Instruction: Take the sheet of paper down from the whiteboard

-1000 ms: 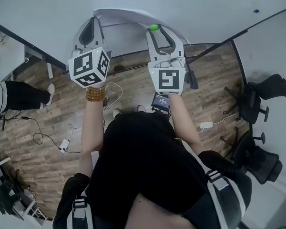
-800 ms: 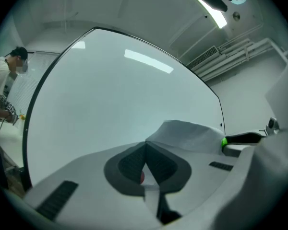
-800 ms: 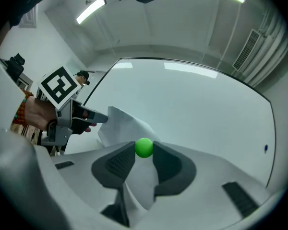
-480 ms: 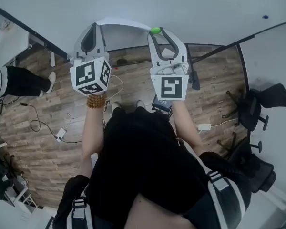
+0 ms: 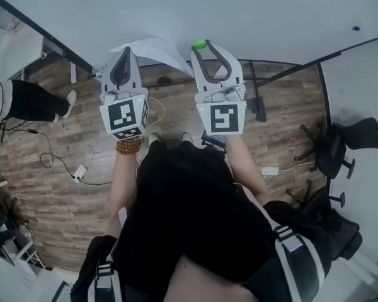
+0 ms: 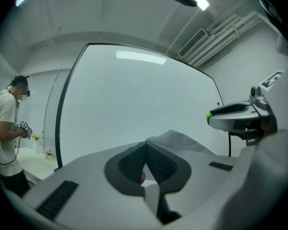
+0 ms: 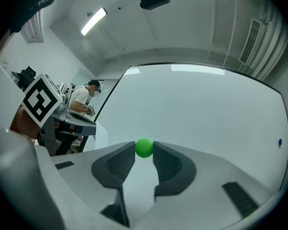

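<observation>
I have the left gripper (image 5: 124, 53) with its fingers (image 6: 134, 164) pressed together on the sheet of paper (image 5: 154, 48). In the left gripper view a narrow strip of it runs down between them. There is also a small reddish spot in the gap that I can't identify.

The right gripper (image 5: 204, 48) is busy with something else: its fingers are clamped on a small green ball (image 7: 144, 147), pinched right at the tips. I take it for the magnet that pinned the sheet.

The sheet is just in front of the whiteboard (image 5: 252, 11), near its lower edge, bowing out from my left grip toward the right gripper. I can't tell whether its far edge touches the board.

My judgement is that the paper is very light and floppy. It already curls under its own weight, so it will sag, flutter and crease easily, and it could tear if dragged against the board. I'd keep the hold at the edge, where the left fingers have it. A light pinch should be enough, moved slowly away from the whiteboard.
</observation>
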Available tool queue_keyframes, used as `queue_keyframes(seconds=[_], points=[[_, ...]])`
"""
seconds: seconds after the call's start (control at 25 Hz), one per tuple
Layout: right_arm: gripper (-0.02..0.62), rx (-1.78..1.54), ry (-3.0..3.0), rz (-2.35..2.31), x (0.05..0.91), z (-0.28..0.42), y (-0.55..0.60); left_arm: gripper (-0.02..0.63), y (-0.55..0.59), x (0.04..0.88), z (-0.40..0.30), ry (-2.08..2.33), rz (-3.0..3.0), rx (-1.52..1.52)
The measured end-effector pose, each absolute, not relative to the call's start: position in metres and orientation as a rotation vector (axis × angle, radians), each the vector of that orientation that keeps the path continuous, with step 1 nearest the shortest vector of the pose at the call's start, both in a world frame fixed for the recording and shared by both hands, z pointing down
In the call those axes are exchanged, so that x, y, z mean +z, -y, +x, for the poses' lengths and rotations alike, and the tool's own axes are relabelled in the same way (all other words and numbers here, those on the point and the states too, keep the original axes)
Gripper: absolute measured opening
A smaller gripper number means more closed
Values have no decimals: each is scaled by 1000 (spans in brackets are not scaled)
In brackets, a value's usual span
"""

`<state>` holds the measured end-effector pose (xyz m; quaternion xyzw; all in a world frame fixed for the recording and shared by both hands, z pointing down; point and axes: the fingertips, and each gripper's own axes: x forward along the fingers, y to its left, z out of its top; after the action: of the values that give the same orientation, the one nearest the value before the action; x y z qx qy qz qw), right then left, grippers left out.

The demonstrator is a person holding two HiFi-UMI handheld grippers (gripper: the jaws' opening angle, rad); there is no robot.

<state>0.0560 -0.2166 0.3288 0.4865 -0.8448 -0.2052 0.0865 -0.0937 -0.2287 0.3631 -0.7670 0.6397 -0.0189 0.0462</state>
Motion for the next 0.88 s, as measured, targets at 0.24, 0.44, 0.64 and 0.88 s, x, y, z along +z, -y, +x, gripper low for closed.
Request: queue_keyframes(seconds=[0.24,0.44,0.64,0.88], points=[[114,-534,2529,1429,348,66,221,8,217,379,-92,-1925,-2288,-168],[114,-503,2503,1438,357,81,221,8,216,389,-83,-1922,-2320,-167],[114,-415,2493,1455,370,75,225,8,219,394,-86,-1926,-2327,-147],[114,-337,2548,1420,382,59,227,8,223,394,-90,-1926,-2318,-133]])
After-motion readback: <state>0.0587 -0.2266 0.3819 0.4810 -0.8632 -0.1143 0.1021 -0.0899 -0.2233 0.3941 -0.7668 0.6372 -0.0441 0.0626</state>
